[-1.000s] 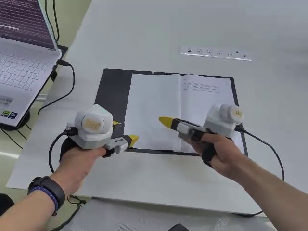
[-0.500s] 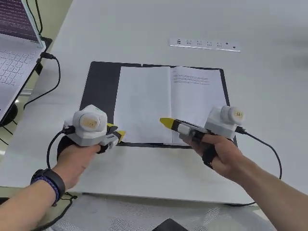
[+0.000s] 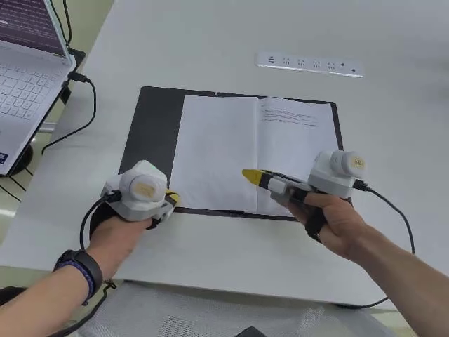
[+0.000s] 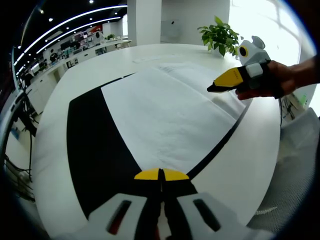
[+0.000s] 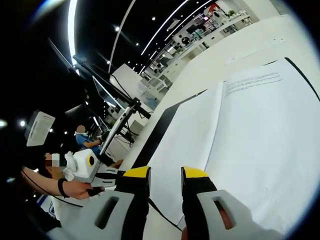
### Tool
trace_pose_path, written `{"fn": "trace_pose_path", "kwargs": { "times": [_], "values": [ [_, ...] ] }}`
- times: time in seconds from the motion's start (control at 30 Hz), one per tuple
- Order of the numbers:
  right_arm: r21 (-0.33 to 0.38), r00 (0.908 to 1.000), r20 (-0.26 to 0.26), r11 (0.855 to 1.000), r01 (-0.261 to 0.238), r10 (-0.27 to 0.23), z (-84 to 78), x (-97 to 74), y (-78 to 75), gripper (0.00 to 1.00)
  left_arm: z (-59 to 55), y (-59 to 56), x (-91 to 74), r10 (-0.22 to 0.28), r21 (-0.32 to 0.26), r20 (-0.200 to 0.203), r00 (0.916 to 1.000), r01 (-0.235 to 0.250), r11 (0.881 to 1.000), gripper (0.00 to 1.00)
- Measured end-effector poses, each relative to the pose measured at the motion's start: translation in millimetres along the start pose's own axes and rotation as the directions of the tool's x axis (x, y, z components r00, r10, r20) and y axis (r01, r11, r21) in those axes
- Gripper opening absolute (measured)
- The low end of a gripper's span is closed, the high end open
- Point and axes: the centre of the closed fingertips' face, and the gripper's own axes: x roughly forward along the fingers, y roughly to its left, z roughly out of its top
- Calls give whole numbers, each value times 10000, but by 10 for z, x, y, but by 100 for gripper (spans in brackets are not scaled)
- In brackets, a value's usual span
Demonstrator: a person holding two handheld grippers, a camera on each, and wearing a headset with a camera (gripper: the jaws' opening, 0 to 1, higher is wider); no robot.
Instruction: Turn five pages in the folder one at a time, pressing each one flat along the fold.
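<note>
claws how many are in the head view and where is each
2. The left claw is shut at the near left corner of the folder; the right claw is open, over the pages near the fold. None seems hidden.

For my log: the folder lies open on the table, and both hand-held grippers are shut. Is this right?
Only the left hand-held gripper is shut; the right hand-held gripper is open, a gap between its jaws, as the right gripper view shows. The folder does lie open.
</note>
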Motion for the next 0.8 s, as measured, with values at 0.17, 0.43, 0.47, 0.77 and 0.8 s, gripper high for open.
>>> {"fn": "trace_pose_path", "kwargs": {
  "times": [0.17,0.43,0.47,0.77,0.8],
  "values": [
    [-218,10000,36,9998,44,-43,108,97,-60,18,-3,32,22,-118,51,10,9999,117,9999,0],
    [-734,9998,-141,9972,124,-135,307,232,-166,15,-7,52,54,-120,-175,96,9999,122,9998,0],
    [-736,9997,-127,9971,175,-185,337,237,-201,14,-8,59,56,-151,-407,119,9998,155,9990,0],
    [-279,9976,449,9981,546,-533,495,315,-419,7,-19,42,75,-117,-437,46,9999,119,9990,0],
    [-241,9972,480,9980,581,-568,505,322,-446,6,-20,42,76,-125,-449,45,9999,127,9989,0]
  ]
}}
